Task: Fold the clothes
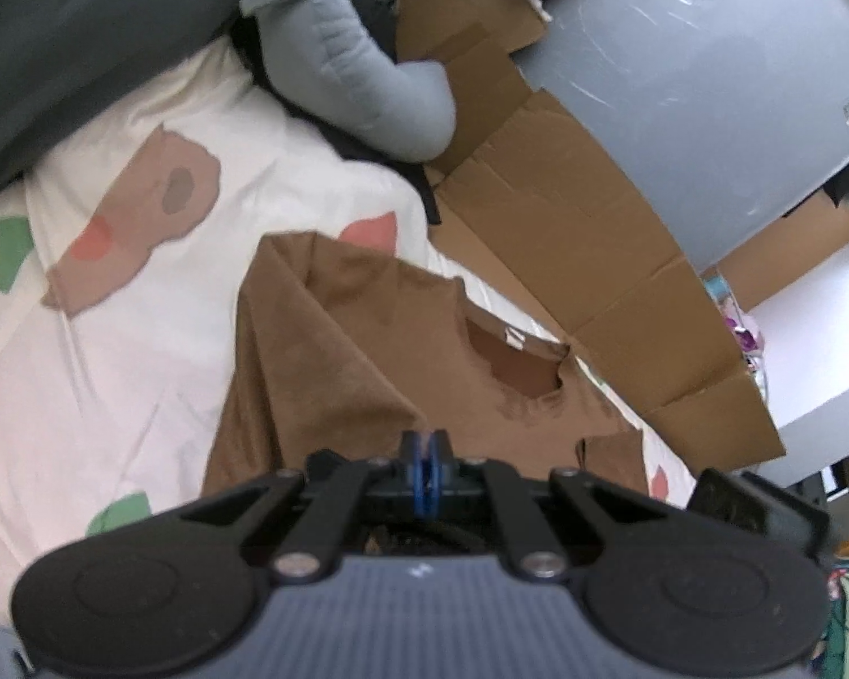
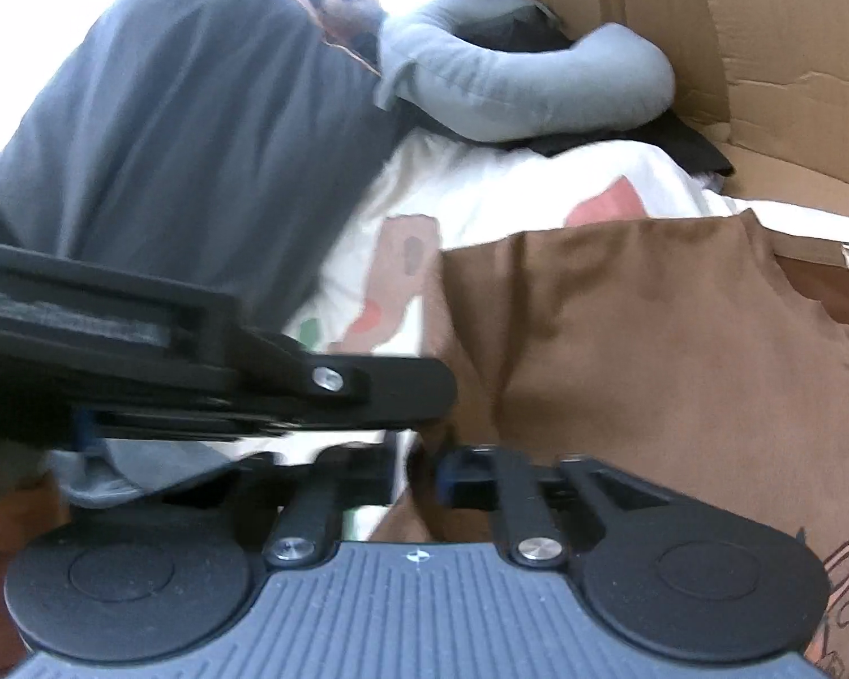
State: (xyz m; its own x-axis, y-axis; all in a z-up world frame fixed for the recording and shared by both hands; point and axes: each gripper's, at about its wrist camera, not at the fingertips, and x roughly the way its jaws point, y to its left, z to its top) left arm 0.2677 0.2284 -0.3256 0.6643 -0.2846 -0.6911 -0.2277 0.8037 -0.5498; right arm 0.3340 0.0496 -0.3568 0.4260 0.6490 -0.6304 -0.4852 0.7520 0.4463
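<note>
Left wrist view shows my left tool (image 1: 424, 447) pinched shut on the brown shirt (image 1: 368, 351) lying on the bed (image 1: 141, 328), my right tool (image 2: 419, 469) clamping its edge too, so folding looks barely begun.

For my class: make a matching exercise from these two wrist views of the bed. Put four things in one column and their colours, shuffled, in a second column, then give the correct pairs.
Things:
1. T-shirt spread on the bed
2. Curved pillow
3. Duvet cover background
4. Flattened cardboard beside the bed

Colours:
A. pale blue-grey
B. white with coloured patches
C. dark brown
D. light tan

Pairs: 1-C, 2-A, 3-B, 4-D
</note>
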